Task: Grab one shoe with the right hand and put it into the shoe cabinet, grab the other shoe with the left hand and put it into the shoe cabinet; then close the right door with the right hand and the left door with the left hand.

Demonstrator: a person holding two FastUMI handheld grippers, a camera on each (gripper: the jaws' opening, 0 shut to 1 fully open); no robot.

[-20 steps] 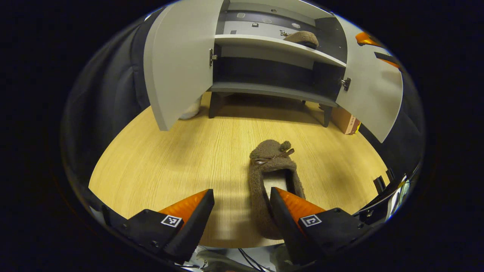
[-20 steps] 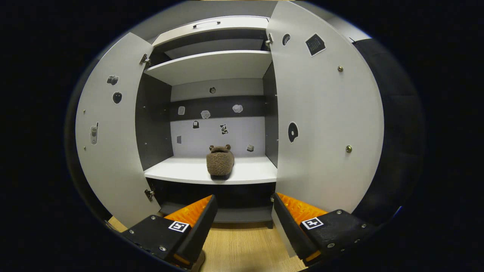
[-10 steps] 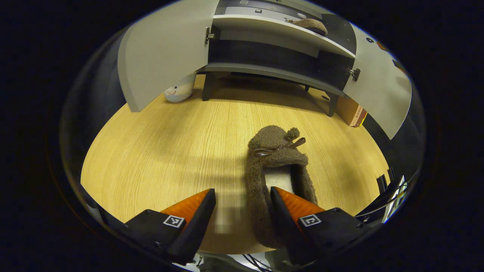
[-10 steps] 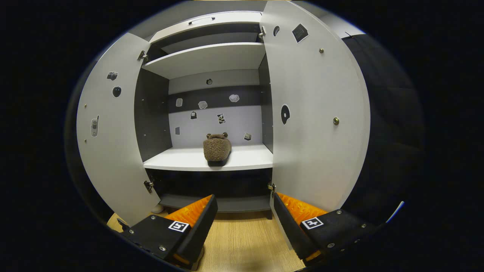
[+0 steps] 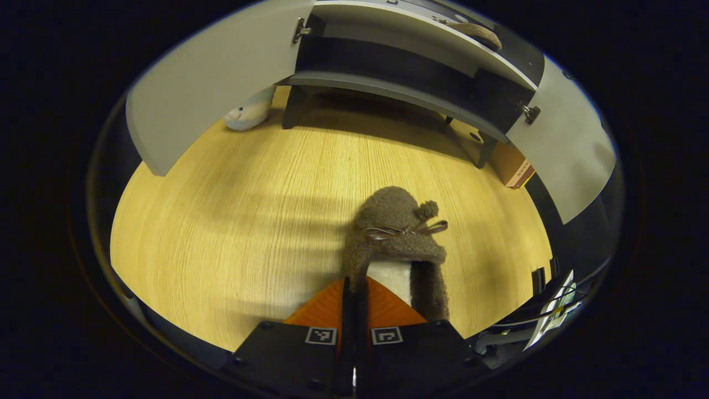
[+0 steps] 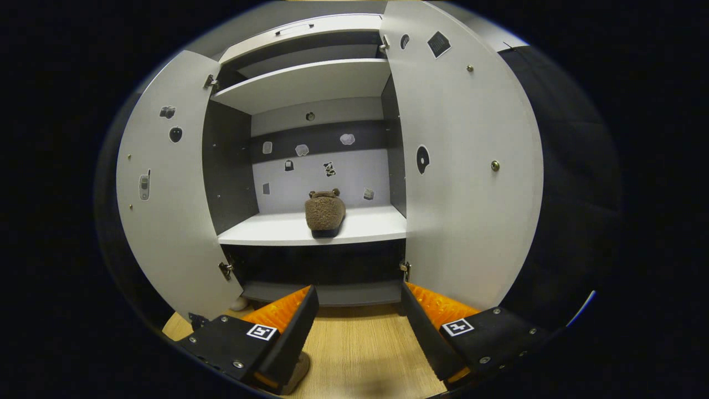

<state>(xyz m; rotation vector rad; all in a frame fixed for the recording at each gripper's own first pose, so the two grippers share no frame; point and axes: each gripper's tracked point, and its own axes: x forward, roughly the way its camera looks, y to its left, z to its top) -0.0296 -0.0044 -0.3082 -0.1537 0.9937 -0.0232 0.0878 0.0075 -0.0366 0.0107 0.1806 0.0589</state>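
The left gripper (image 5: 354,288) pinched the near side wall of a brown fuzzy slipper (image 5: 396,244) lying on the wooden floor (image 5: 232,221) before the shoe cabinet (image 6: 310,166); its heel was hidden behind the fingers. The right gripper (image 6: 357,302) stood spread, facing the second slipper (image 6: 324,213) on the cabinet's middle shelf. Door stickers were too small to read.

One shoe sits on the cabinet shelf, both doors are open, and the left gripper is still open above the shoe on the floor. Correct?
Not quite: in the left gripper view the left gripper is shut, its fingers pressed on the side wall of the shoe on the floor. The rest holds: the right gripper view shows the other shoe on the cabinet shelf with both doors open.
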